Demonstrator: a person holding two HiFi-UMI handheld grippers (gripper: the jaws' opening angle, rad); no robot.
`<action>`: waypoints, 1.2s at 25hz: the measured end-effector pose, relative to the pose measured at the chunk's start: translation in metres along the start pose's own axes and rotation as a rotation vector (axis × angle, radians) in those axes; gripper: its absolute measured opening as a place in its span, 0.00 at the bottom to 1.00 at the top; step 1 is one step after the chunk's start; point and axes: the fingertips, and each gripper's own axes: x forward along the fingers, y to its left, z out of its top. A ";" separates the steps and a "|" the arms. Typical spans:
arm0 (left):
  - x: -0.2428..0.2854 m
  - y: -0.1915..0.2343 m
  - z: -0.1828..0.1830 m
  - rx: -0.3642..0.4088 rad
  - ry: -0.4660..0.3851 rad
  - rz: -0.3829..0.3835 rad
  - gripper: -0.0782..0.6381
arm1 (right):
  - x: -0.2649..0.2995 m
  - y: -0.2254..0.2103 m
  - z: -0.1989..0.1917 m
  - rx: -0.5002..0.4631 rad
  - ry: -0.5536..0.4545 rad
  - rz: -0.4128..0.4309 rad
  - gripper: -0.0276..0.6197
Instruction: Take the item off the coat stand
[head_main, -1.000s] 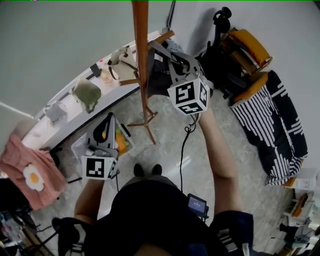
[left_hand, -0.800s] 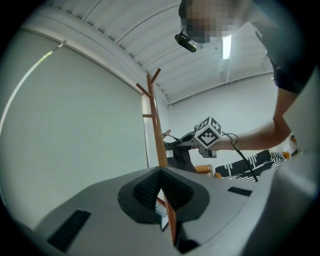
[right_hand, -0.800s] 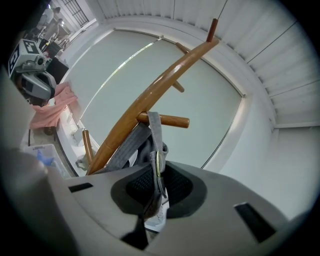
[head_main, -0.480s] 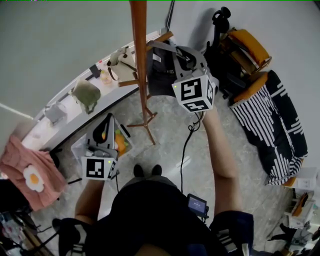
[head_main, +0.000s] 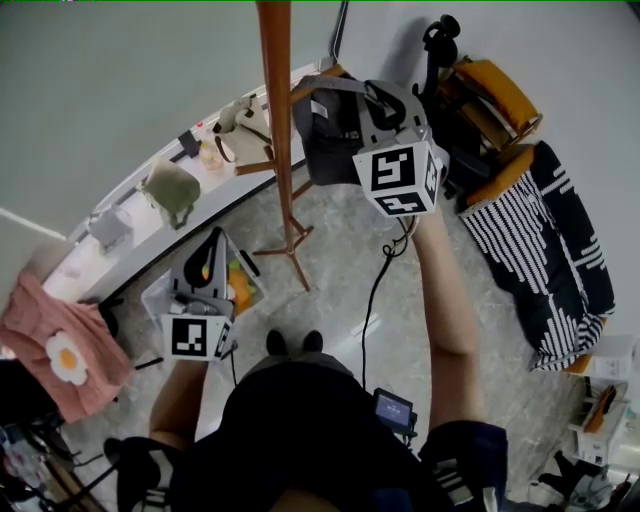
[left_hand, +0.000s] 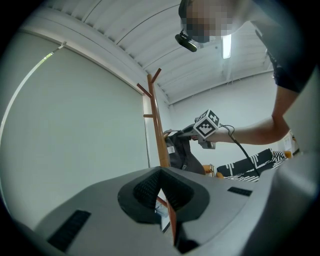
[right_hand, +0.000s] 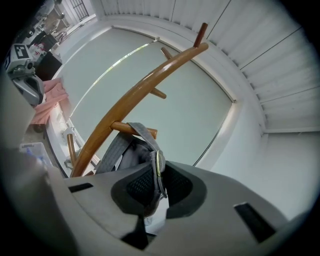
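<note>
The bag (head_main: 333, 140) hangs on the coat stand (head_main: 277, 120), and its grey strap (right_hand: 142, 137) is laid over a short peg (right_hand: 120, 126) close to the peg's free end. The fingers of the right gripper (right_hand: 156, 176) are pinched on this strap, just beside a metal ring. The fingers of the left gripper (left_hand: 160, 186) are pressed together on nothing, and this gripper is held low, well apart from the stand.

Several things could go wrong from here. If the strap is pulled sideways before it is lifted past the end of the peg, it may be caught there, and the whole stand could be dragged or tipped (the stand is steadied by nothing, as the left gripper is far from it). Only a narrow part of the strap is held, so it may slip through the fingers under the weight of the bag. Once freed, the bag could swing against the pole.

Some things are not shown well. The top of the stand is cut off in the head view. Part of the bag is covered there by the right gripper and its marker cube. Whether a second strap also rests on the peg cannot be told. The small things on the white tabletop (head_main: 232, 192) are too small to be named with certainty.
</note>
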 end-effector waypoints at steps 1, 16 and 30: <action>0.001 0.000 0.000 -0.001 0.000 0.000 0.14 | 0.000 -0.005 0.000 0.004 0.002 -0.008 0.11; 0.004 -0.005 0.001 0.006 0.005 -0.013 0.14 | -0.002 -0.048 0.005 0.022 0.011 -0.075 0.11; 0.008 -0.007 0.004 0.008 0.002 -0.020 0.14 | -0.012 -0.087 -0.007 0.041 0.038 -0.152 0.11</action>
